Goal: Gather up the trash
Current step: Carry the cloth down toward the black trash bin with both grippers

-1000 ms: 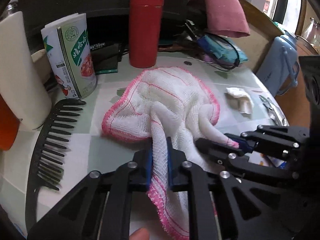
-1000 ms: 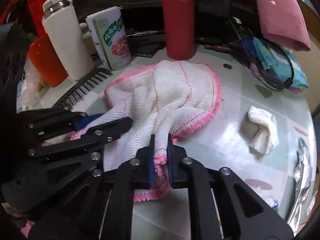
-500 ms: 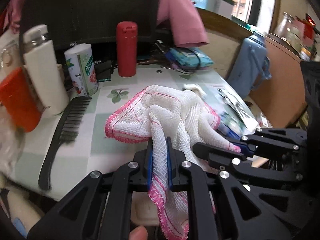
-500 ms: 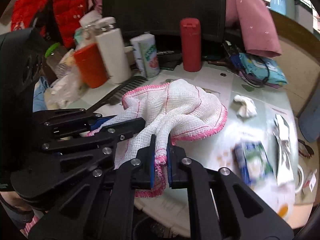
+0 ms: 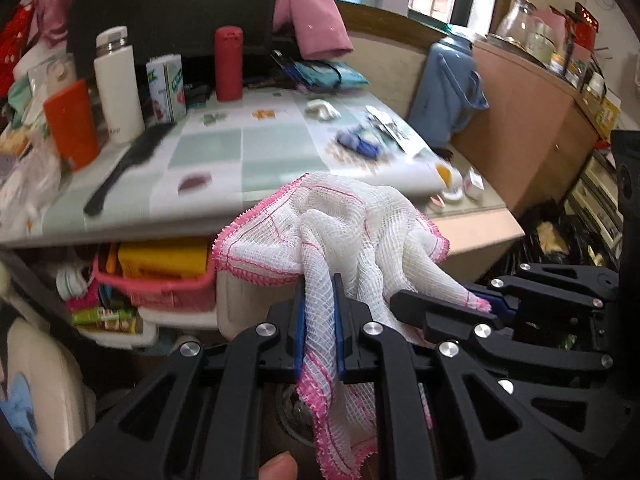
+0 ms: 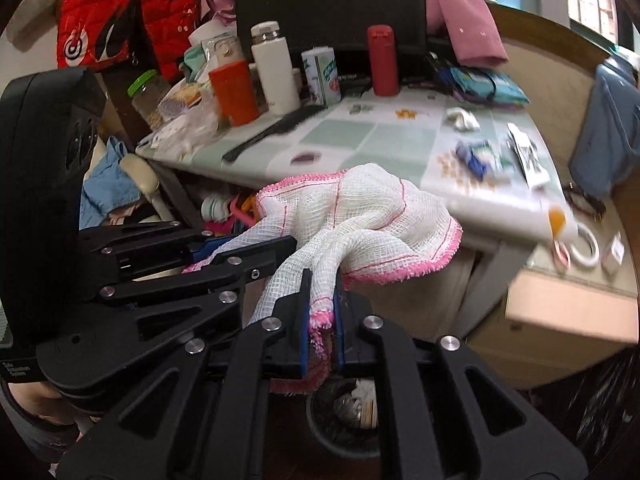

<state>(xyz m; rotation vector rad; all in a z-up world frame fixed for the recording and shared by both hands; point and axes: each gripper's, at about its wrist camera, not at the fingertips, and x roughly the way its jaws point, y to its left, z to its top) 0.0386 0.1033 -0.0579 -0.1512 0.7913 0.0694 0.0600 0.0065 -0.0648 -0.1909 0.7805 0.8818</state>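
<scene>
Pinching the cloth [image 5: 352, 224]: left tool [image 5: 319, 312]; right tool [image 6: 322, 312]; both clamped.

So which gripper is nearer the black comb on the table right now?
Left. The left gripper is on the black comb's side of the cloth; the right gripper holds the cloth's far corner. Both are off the table.
</scene>
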